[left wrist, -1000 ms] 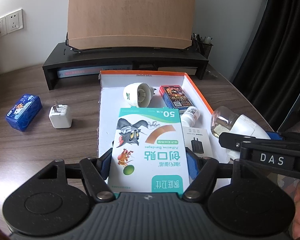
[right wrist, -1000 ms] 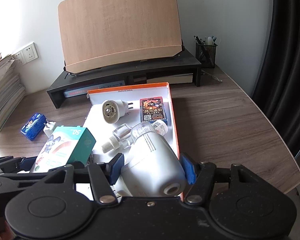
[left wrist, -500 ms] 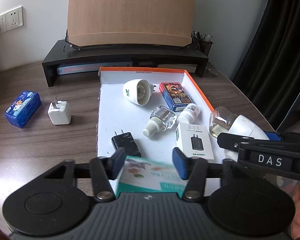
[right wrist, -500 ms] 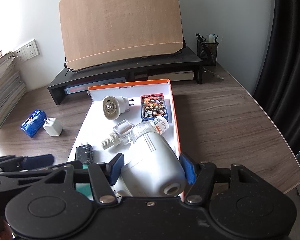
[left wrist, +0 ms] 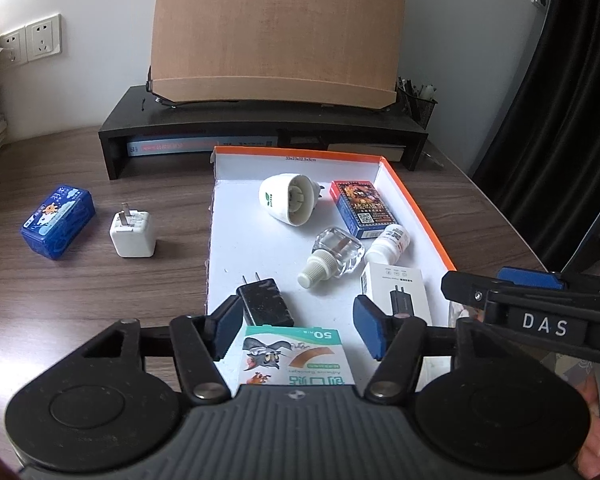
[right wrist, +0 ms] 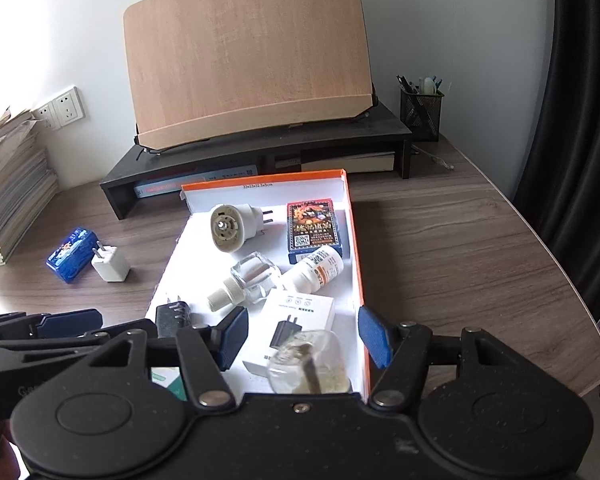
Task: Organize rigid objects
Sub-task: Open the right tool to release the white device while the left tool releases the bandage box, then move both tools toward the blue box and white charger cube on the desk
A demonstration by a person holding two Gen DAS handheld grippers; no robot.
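The orange-rimmed tray [left wrist: 416,204] lies ahead of both tongs on the wooden desk [left wrist: 100,280]. At its far end lie a white plug-in vaporizer [left wrist: 288,200] on its side and a card deck box [left wrist: 360,210]. Nearer the tongs lie a clear glass refill bottle [left wrist: 332,256] with a white cap and, just right of it, a small white pill bottle [left wrist: 390,242]. Closer still, a black charger plug [left wrist: 266,302] lies at the left and a white charger box [left wrist: 398,294] at the right. The bandage box [left wrist: 294,354] lies flat on the tray floor between the left tongs' blue pads [left wrist: 227,330], touching neither. A clear bottle with liquid [right wrist: 310,362] lies on the near right corner of the tray, between the right tongs' pads [right wrist: 374,338], also untouched.

Left of the tray, well apart from the tongs, a white charger cube [left wrist: 132,234] stands just beside a blue box [left wrist: 58,226]. Beyond the tray a black monitor riser [left wrist: 260,132] carries a tilted wooden board [left wrist: 276,28]; a mesh pen cup [right wrist: 422,110] stands at its right end.

The left tongs [left wrist: 296,328] hover spread wide, holding nothing. The right tongs [right wrist: 302,336] are likewise spread and empty, side by side with the left.
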